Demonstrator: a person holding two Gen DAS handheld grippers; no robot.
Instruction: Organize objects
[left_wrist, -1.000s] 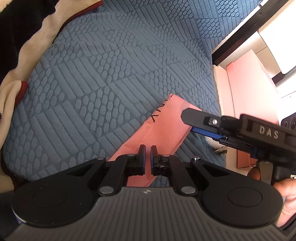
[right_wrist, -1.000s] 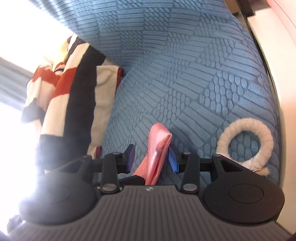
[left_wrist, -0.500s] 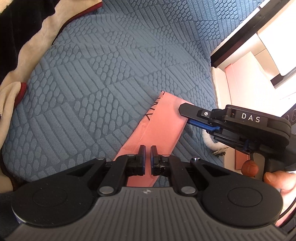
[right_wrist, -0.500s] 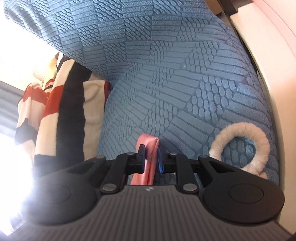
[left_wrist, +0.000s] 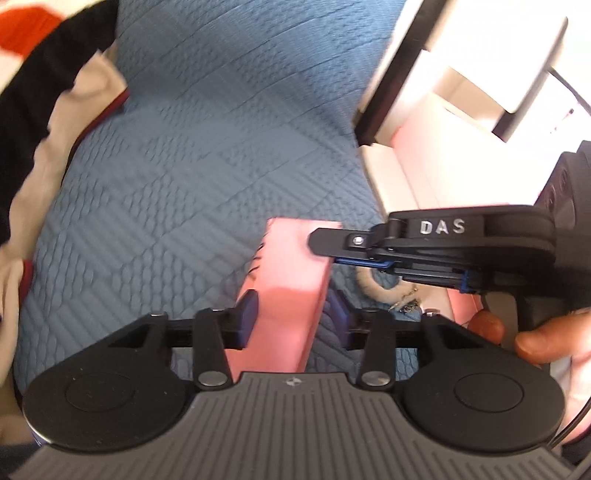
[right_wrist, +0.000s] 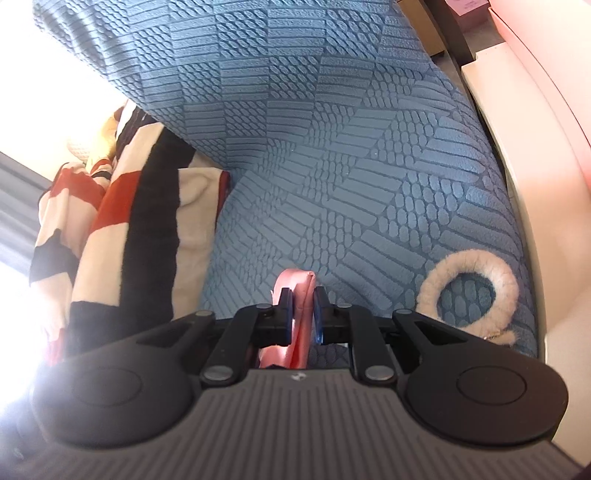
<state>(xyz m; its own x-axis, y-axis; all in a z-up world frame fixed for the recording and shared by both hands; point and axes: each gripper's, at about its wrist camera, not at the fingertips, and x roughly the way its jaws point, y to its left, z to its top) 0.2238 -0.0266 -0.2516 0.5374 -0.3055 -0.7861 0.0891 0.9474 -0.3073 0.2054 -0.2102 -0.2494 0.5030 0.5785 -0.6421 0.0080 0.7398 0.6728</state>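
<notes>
A flat pink bag (left_wrist: 291, 266) with black lettering lies lengthwise over the blue quilted cover (left_wrist: 207, 155). My left gripper (left_wrist: 291, 308) straddles the bag's near end and its jaws are opening. The right pad stands clear of the bag; the left pad is at its edge. In the left wrist view my right gripper (left_wrist: 323, 245) comes in from the right and pinches the bag's far end. In the right wrist view that gripper (right_wrist: 300, 304) is shut on the folded pink bag (right_wrist: 295, 282), held edge-on above the cover.
A fluffy cream ring (right_wrist: 469, 288) with a small metal charm lies on the cover right of the bag. A red, black and cream striped blanket (right_wrist: 147, 221) is bunched at the left. White and pink furniture (left_wrist: 424, 177) borders the right. A hand (left_wrist: 546, 339) holds the right gripper.
My left gripper's jaws, shut on the bag's near end before, have parted, and its view has swung and blurred. The right gripper closed on the bag's far end.
</notes>
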